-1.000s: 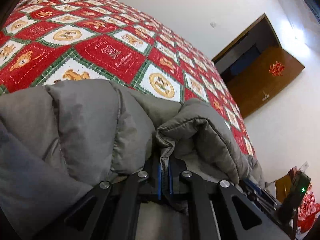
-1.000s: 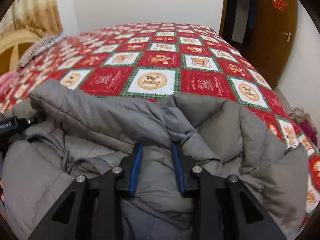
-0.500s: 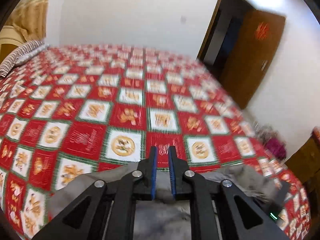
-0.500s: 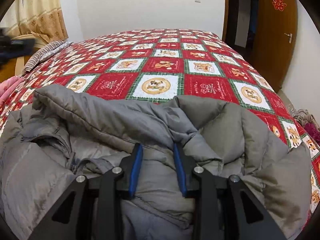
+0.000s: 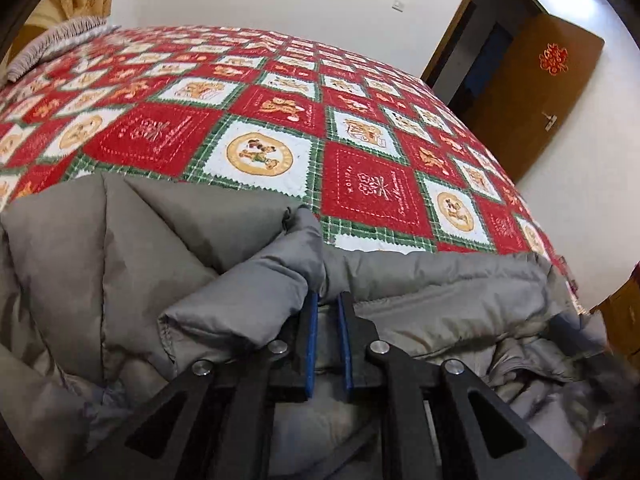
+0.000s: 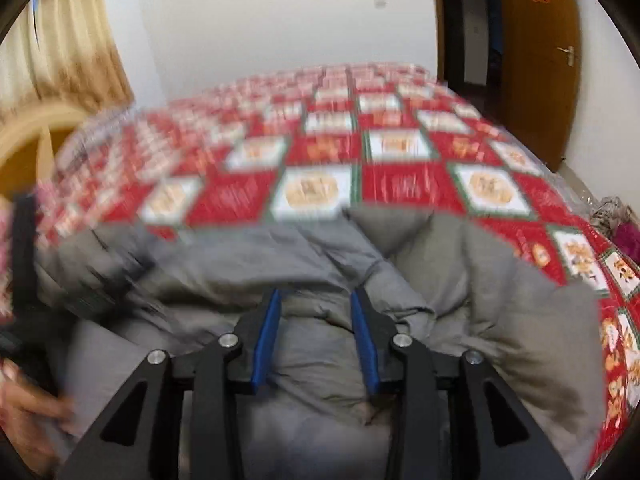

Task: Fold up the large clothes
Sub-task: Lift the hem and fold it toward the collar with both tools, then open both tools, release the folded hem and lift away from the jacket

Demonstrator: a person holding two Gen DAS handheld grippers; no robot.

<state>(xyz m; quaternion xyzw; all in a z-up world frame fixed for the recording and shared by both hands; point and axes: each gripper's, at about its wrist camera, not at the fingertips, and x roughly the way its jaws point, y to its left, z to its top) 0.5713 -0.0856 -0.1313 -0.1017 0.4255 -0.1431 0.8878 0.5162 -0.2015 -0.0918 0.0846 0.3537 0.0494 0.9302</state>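
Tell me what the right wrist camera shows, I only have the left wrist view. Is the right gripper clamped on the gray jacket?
Observer: No. The right gripper has its jaws apart, and they have just been opening. A fold of the jacket bulges between them, but the pads do not seem to press it.
Operator: Anything beside the bed on that side?
Observer: Yes, a heap of cloth lies low beside the right edge of the bed.
Operator: Can you see the person?
Observer: Only a blurred hand at the lower left of that view, at the jacket's edge.
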